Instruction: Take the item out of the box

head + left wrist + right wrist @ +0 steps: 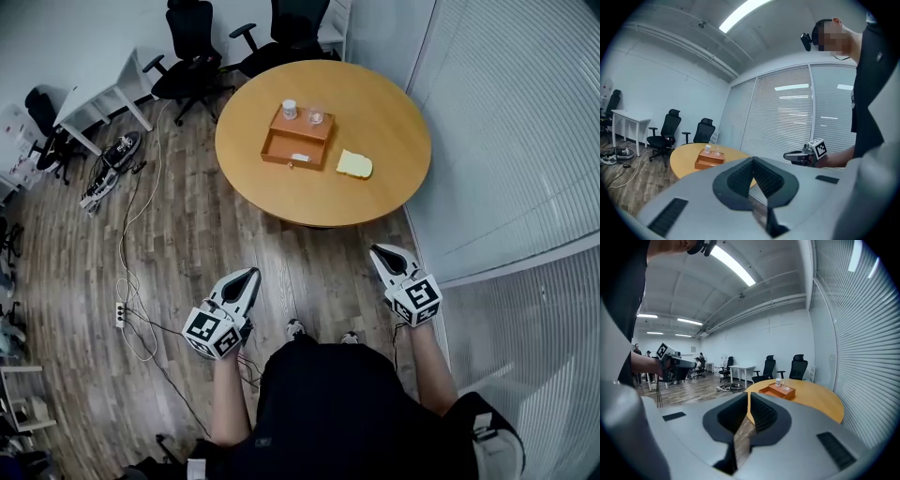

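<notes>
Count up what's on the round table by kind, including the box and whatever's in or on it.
Orange box: 1
White jar: 1
Clear glass: 1
Small white item in the open tray: 1
Yellow pad: 1
Total: 5

Ahead of both tongs: open wood-plank floor (309,267) up to the round orange-topped wooden table (394,122). Just right of the right gripper (379,252): white slatted blind wall (506,122). Left of the left gripper (250,275): loose white cables (122,267) on the floor.
</notes>
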A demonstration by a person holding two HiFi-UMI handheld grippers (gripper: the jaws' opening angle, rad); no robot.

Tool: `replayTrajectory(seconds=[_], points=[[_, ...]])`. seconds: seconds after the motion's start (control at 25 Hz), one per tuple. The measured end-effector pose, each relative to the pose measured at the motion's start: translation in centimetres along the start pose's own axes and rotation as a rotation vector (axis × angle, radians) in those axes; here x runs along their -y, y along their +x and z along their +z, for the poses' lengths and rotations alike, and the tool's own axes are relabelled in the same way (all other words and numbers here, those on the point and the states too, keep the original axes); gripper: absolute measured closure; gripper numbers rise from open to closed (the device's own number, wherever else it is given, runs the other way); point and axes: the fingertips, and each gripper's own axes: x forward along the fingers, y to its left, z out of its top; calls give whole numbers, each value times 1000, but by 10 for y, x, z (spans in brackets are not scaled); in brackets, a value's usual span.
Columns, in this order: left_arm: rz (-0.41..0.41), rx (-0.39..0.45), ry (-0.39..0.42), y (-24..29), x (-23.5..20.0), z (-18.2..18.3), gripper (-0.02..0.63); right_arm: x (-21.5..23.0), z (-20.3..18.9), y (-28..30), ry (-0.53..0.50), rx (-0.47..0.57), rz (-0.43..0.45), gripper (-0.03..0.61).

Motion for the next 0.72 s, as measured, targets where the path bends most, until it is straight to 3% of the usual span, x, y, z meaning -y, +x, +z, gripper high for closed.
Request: replayTrajectory(seconds=[0.44, 0.72], points=[[-62, -5, -22, -27, -66, 1, 607, -45, 17, 53, -12, 18, -57, 566], [-81, -13, -21, -46, -79, 4, 607, -66, 13, 62, 4, -6, -62, 566]])
